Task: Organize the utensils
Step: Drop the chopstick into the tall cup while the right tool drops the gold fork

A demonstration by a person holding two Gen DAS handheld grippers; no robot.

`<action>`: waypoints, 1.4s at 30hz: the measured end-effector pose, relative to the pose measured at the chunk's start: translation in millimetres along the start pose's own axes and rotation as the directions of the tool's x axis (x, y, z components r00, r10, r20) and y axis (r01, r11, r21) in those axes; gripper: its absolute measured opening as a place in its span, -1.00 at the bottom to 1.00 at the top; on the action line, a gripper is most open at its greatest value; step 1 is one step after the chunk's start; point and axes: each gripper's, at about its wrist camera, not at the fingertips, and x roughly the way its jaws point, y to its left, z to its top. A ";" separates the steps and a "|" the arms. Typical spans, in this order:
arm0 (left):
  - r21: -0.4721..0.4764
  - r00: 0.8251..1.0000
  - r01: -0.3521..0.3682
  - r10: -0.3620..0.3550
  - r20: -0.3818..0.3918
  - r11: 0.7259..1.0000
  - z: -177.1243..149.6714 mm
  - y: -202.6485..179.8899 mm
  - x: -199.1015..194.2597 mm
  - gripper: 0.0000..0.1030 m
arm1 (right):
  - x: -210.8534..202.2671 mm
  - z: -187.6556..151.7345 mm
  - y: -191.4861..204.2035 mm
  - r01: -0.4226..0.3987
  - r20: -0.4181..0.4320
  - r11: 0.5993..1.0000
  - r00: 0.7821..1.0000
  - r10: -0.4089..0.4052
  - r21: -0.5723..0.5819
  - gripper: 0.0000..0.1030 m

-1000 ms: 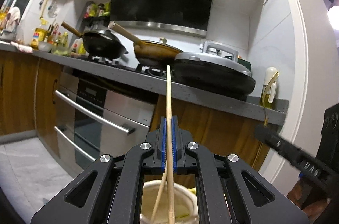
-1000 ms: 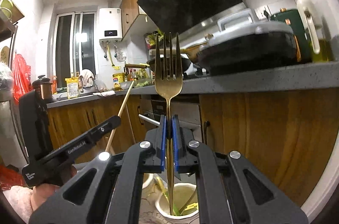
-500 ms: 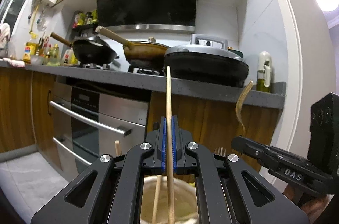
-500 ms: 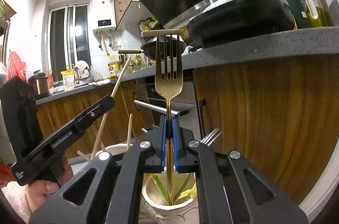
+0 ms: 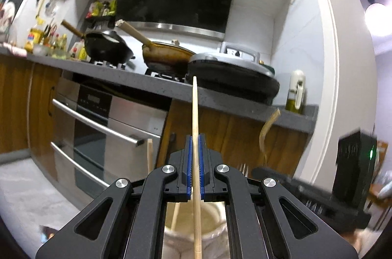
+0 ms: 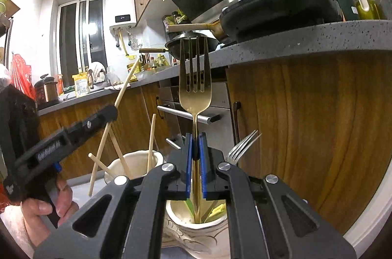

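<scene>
My left claw (image 5: 195,163) pinches a chopstick (image 5: 195,117) between its blue pads; the pale wooden stick stands nearly upright, its lower end over a cream jar (image 5: 193,229) that holds another chopstick (image 5: 149,151). My right claw (image 6: 195,158) clamps a gold fork (image 6: 195,87) by its thin handle, tines up, handle end down inside a second cream jar (image 6: 196,232) with green and yellow pieces I cannot identify. A silver fork (image 6: 242,144) leans out of that jar toward the right. In the right view, the first jar (image 6: 137,161) bristles with several chopsticks.
</scene>
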 end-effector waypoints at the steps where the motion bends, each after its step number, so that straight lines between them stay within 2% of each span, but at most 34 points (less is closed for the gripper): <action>1: 0.000 1.000 0.000 0.000 0.005 1.000 2.2 -0.7 2.1 -0.89 | 0.0 -1.0 -1.5 -0.001 0.000 1.000 1.000 0.001 0.005 -0.89; 7: 0.018 0.999 -0.034 0.033 0.021 0.999 9.7 -6.6 27.2 -0.89 | 0.7 -3.1 -2.5 -0.007 -0.003 1.000 1.000 0.007 0.011 -0.89; 11: 0.090 0.997 -0.069 0.067 0.024 0.994 4.2 -14.6 39.3 -0.89 | 1.6 -4.8 -4.8 -0.010 -0.008 1.000 1.000 0.010 0.013 -0.89; 13: 0.097 0.998 -0.070 0.069 0.014 0.993 -0.4 -14.0 40.2 -0.89 | 1.6 -5.4 -5.1 -0.010 -0.008 1.000 1.000 0.010 0.010 -0.89; 19: 0.089 0.997 -0.075 0.076 -0.006 0.993 -7.7 -10.3 16.8 -0.89 | 3.5 -5.3 -2.8 -0.015 -0.017 1.000 1.000 0.015 -0.011 -0.89; 21: 0.103 0.998 -0.061 0.063 -0.018 0.993 -7.9 -12.7 5.2 -0.89 | 4.0 -7.1 -1.6 -0.010 -0.022 1.000 1.000 0.009 -0.022 -0.89; 24: 0.144 0.995 -0.071 0.080 -0.059 0.987 -8.8 -18.1 -6.0 -0.89 | 6.5 -9.2 -1.3 -0.005 -0.036 1.000 0.999 0.004 -0.026 -0.89; 26: 0.159 0.993 -0.073 0.086 -0.080 0.985 -11.0 -19.2 -10.2 -0.84 | 9.0 -10.6 -1.1 0.001 -0.050 1.000 0.999 -0.002 -0.029 -0.89; 28: 0.182 0.990 -0.098 0.115 -0.086 0.978 -14.8 -20.2 -14.0 -0.61 | 11.2 -11.6 -0.3 0.005 -0.059 0.999 0.998 -0.007 -0.035 -0.89; 33: 0.172 0.984 -0.132 0.150 -0.097 0.976 -21.0 -15.2 -19.9 -0.50 | 15.4 -15.2 2.6 0.007 -0.075 0.999 0.997 -0.011 -0.051 -0.89; 38: 0.140 0.970 -0.179 0.199 -0.143 0.974 -26.6 -2.8 -19.2 -0.41 | 21.1 -17.4 3.0 0.027 -0.093 0.998 0.995 -0.032 -0.057 -0.89; 42: 0.124 0.968 -0.175 0.193 -0.158 0.977 -28.7 2.0 -20.2 -0.37 | 23.5 -16.7 2.9 0.044 -0.092 0.997 0.994 -0.050 -0.062 -0.88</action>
